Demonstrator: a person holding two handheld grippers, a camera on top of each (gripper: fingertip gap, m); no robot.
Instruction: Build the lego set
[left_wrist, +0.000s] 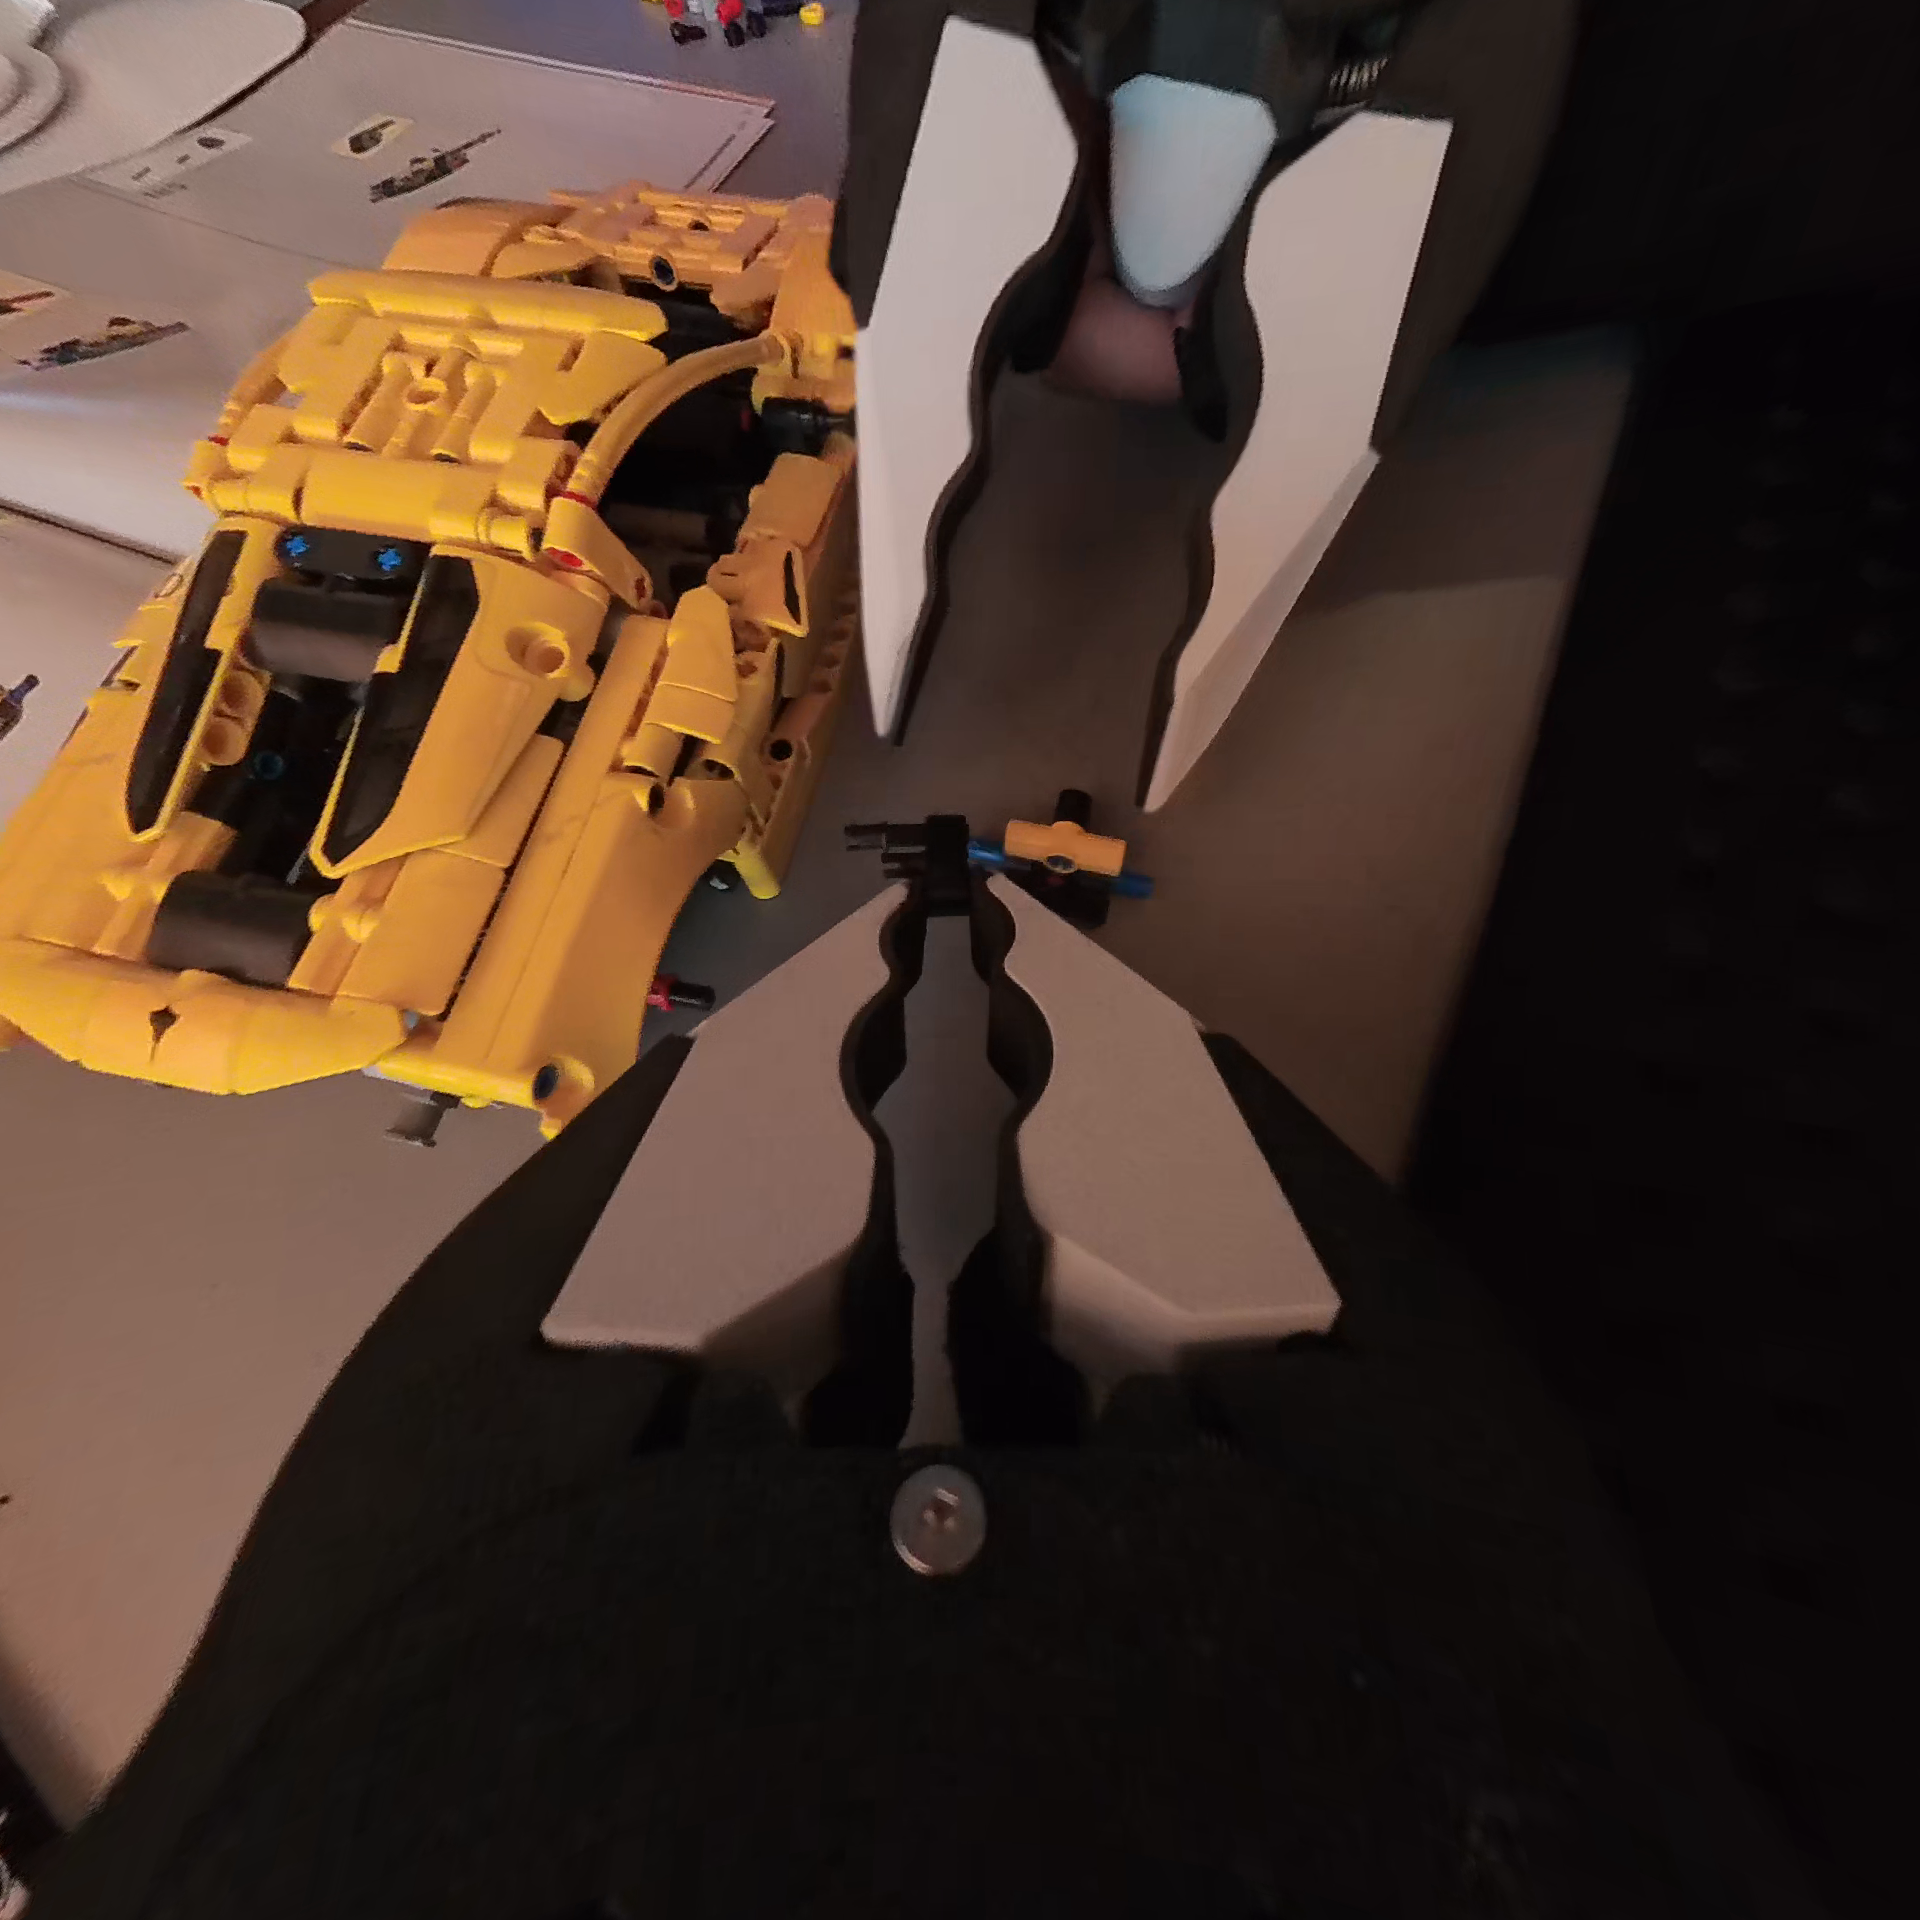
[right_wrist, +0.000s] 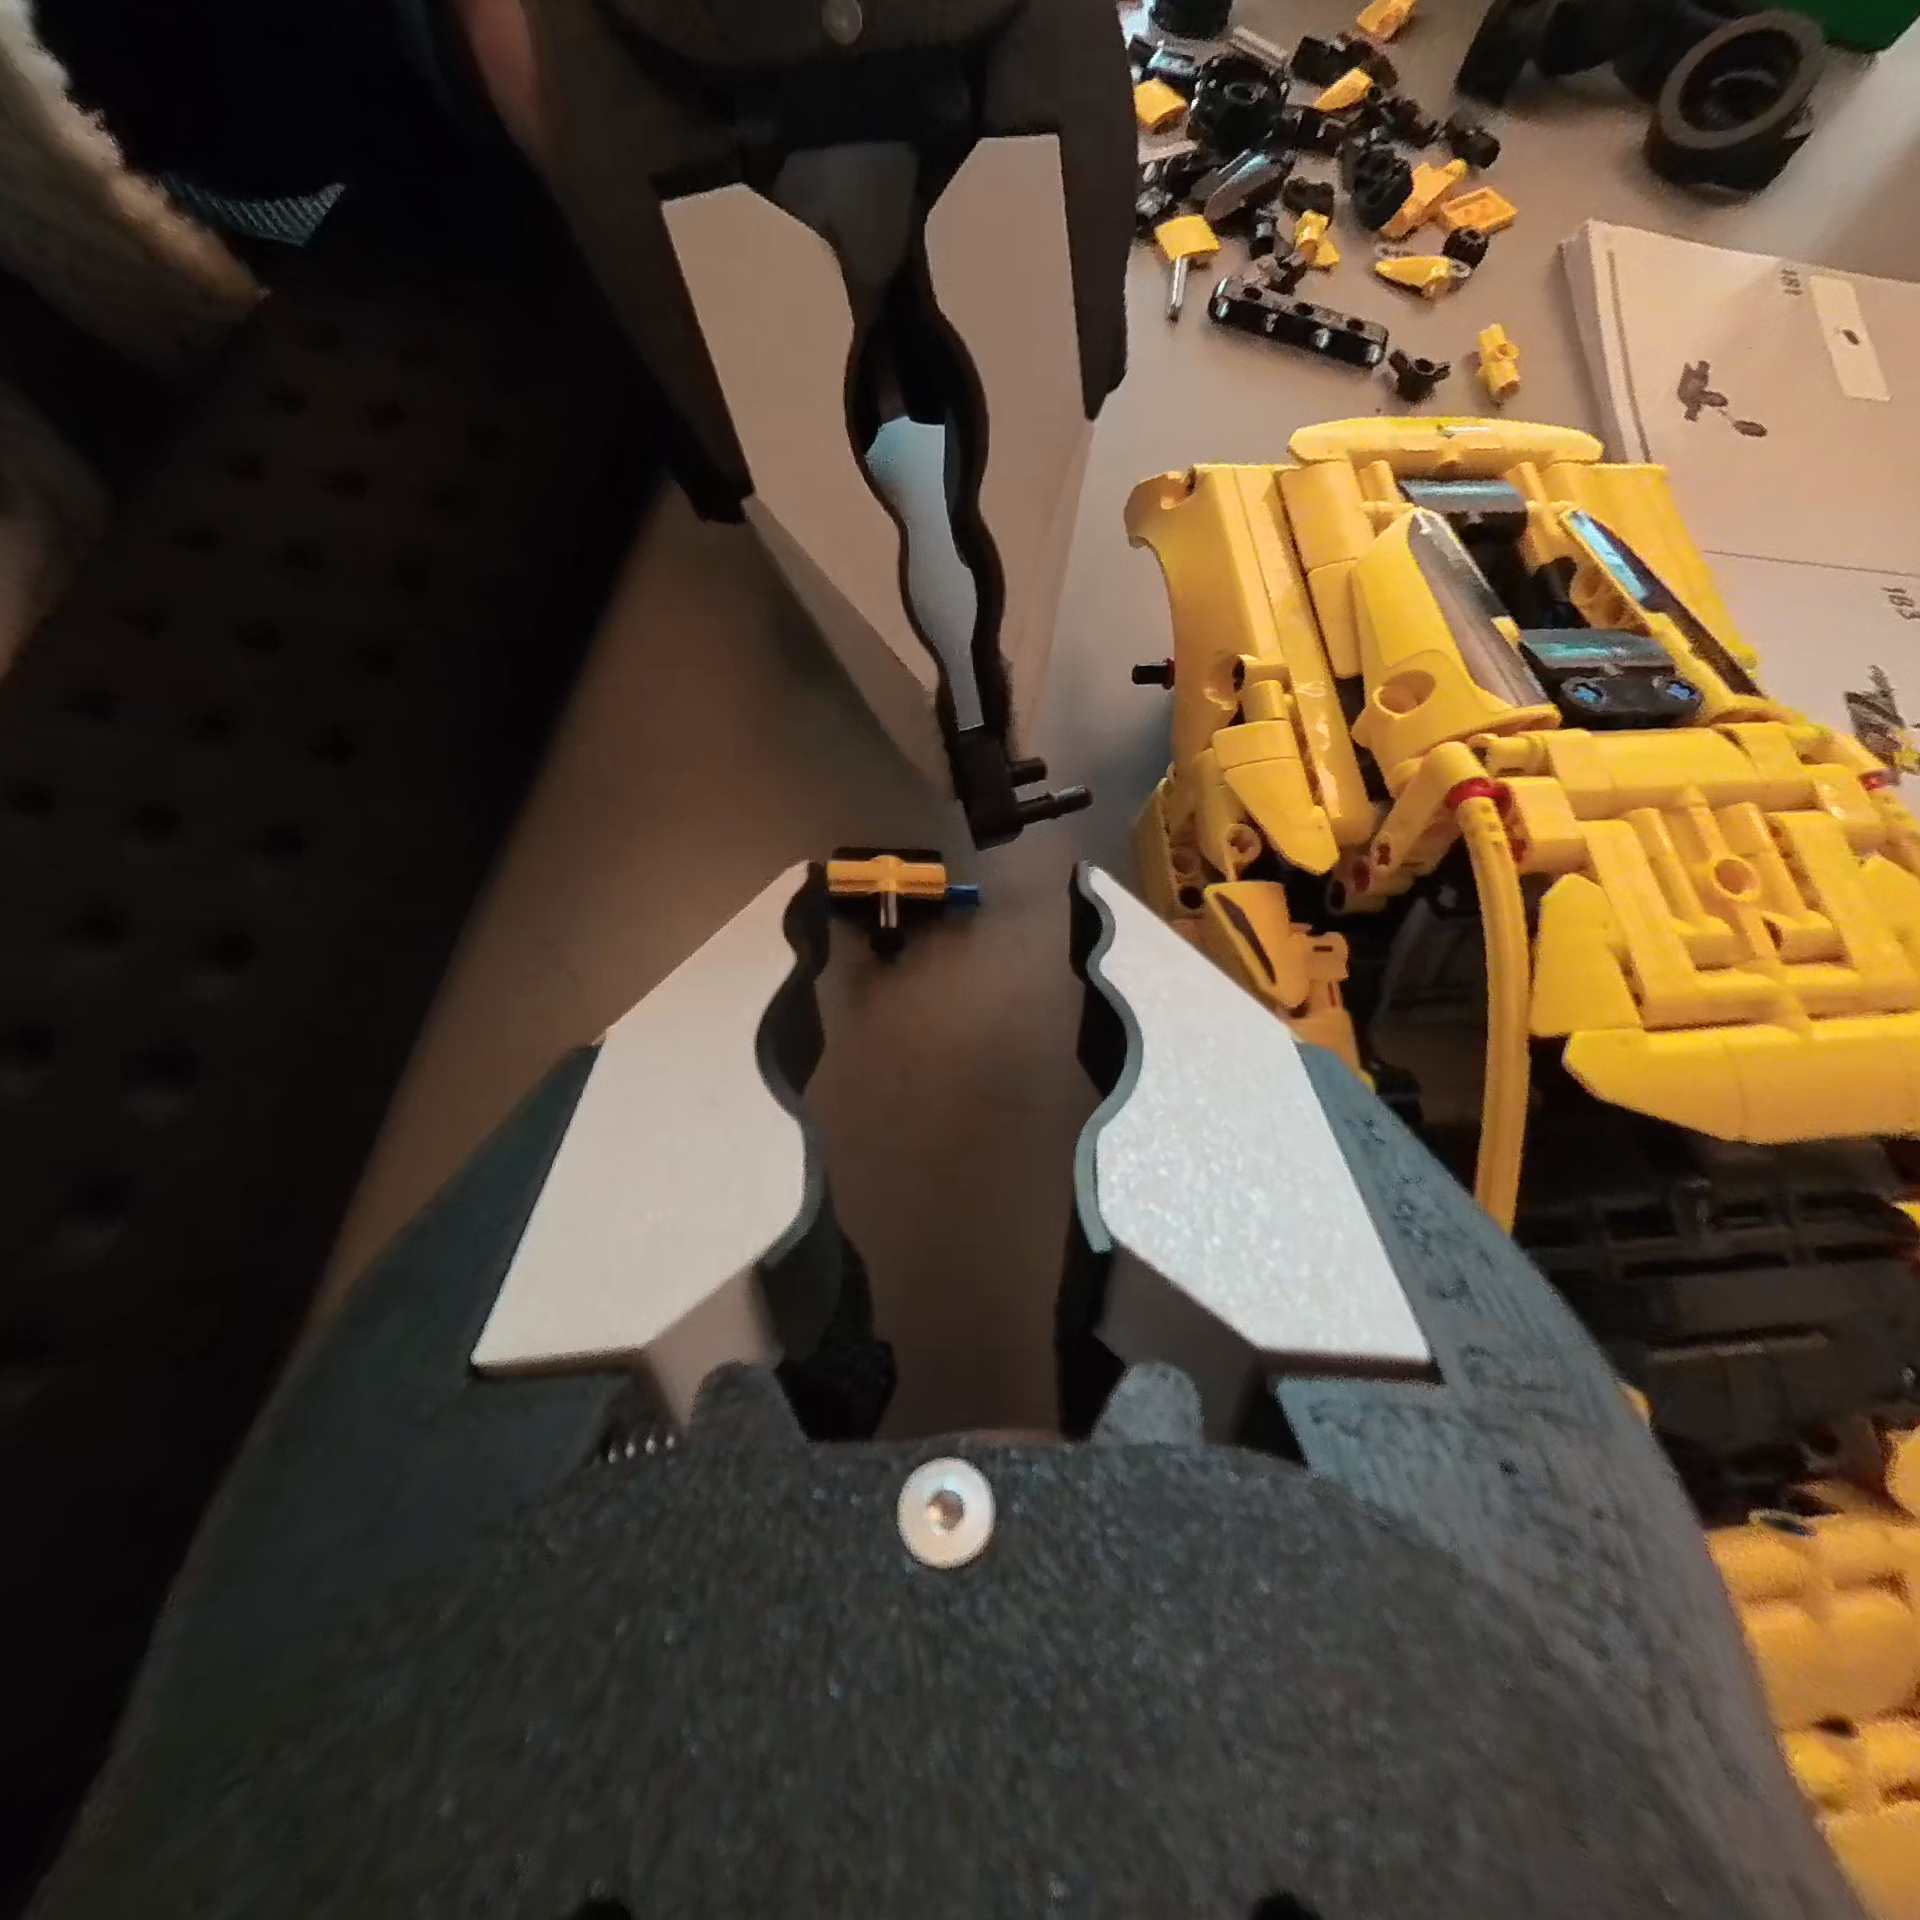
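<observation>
A mostly built yellow lego car (left_wrist: 416, 675) lies on the grey table; it also shows in the right wrist view (right_wrist: 1507, 831). My left gripper (left_wrist: 940, 883) is shut on a small black connector with pins (left_wrist: 925, 842), held just above the table; both also show in the right wrist view, the left gripper (right_wrist: 977, 727) and the connector (right_wrist: 1003, 805). A small yellow piece on a blue axle (left_wrist: 1065, 854) lies on the table beside the connector, also seen from the right wrist (right_wrist: 883, 881). My right gripper (right_wrist: 940, 878) is open and empty, its fingertips close to that yellow piece; it faces the left gripper in the left wrist view (left_wrist: 1023, 764).
An open instruction booklet (left_wrist: 520, 125) (right_wrist: 1766, 343) lies behind the car. Loose black and yellow pieces (right_wrist: 1330, 187) and black tyres (right_wrist: 1725, 94) sit at the far side. The table edge and a dark perforated surface (right_wrist: 260, 831) run beside the grippers. The tips of both grippers are at nearly the same place.
</observation>
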